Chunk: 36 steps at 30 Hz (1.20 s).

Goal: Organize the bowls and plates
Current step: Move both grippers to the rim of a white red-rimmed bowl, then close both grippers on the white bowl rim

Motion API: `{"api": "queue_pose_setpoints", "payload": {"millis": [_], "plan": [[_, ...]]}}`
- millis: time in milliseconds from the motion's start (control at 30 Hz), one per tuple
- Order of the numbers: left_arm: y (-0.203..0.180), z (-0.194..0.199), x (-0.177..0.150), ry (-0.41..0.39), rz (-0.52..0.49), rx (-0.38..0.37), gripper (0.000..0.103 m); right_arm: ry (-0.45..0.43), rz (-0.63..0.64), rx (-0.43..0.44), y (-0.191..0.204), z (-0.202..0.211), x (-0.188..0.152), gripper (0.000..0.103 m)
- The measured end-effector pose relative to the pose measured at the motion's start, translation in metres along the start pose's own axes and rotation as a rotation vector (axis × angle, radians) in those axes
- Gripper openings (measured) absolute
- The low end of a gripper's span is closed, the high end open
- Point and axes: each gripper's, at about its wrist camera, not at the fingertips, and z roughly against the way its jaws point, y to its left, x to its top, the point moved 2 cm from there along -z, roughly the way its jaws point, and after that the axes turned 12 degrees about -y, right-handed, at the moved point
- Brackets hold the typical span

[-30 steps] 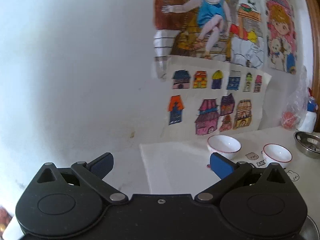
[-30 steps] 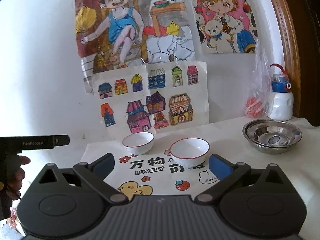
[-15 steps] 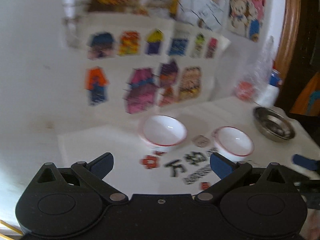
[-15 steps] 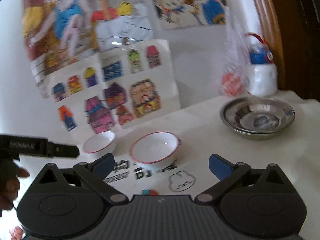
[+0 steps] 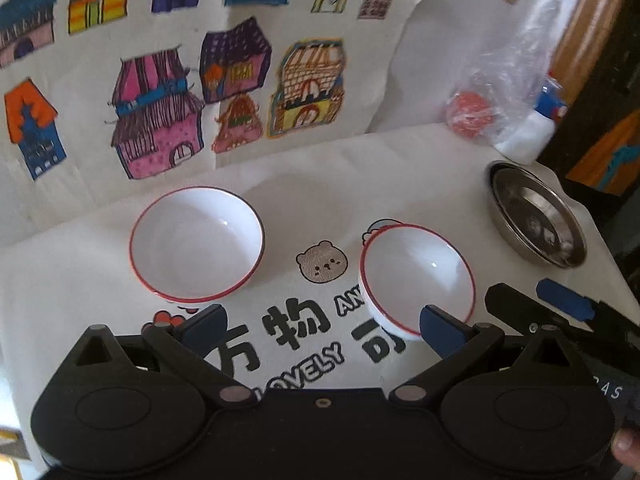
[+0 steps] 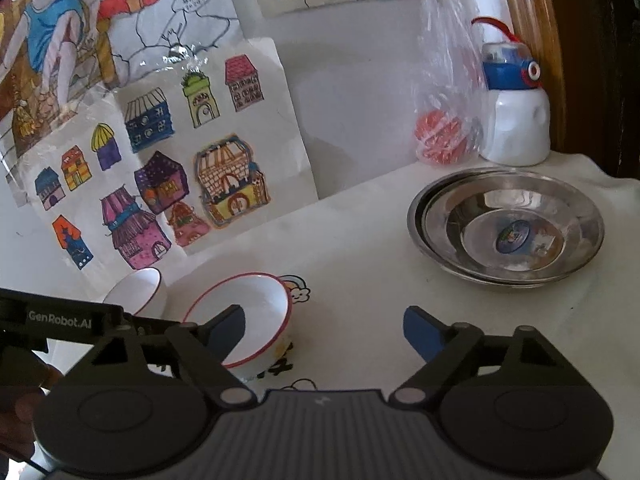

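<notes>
Both tools [image 5: 324, 326] [image 6: 324, 330] agape, empty.

Two white red-rimmed bowls side by side on the printed white tablecloth [image 5: 280, 184]: left bowl [image 5: 196, 243] nearer the wall, right bowl [image 5: 418, 276] nearer the camera, apart. Well to the right, nested stainless-steel plates [image 6: 506, 226]; behind them, against the wall, a clear plastic bag [image 6: 446, 120] just left of a white bottle with a blue cap [image 6: 514, 112]. Behind the bowls, a paper sheet of coloured house drawings [image 5: 192, 80] leaning on the wall.
</notes>
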Motion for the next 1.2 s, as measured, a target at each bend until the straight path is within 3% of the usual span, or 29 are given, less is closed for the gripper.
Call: {"api": "queue_pose_setpoints", "payload": {"millis": [400,700,767,1033,1200], "plan": [[-0.008,-0.023,0.003,0.020,0.040,0.011,0.094,0.054,-0.016,0.018,0.000,-0.017,-0.003,0.062],[-0.013,-0.033,0.003,0.036,0.072,-0.037,0.070,0.076,-0.047,0.053,0.005,-0.023,-0.005,0.040],[-0.013,-0.035,0.002,0.040,0.077,-0.058,0.056,0.082,-0.053,0.059,0.007,-0.024,-0.006,0.037],[-0.013,-0.039,0.000,0.049,0.104,-0.133,0.023,0.109,-0.124,0.089,0.008,-0.027,-0.008,0.021],[-0.014,-0.034,-0.001,0.040,0.102,-0.136,0.019,0.113,-0.130,0.079,0.009,-0.022,-0.010,0.017]]}}
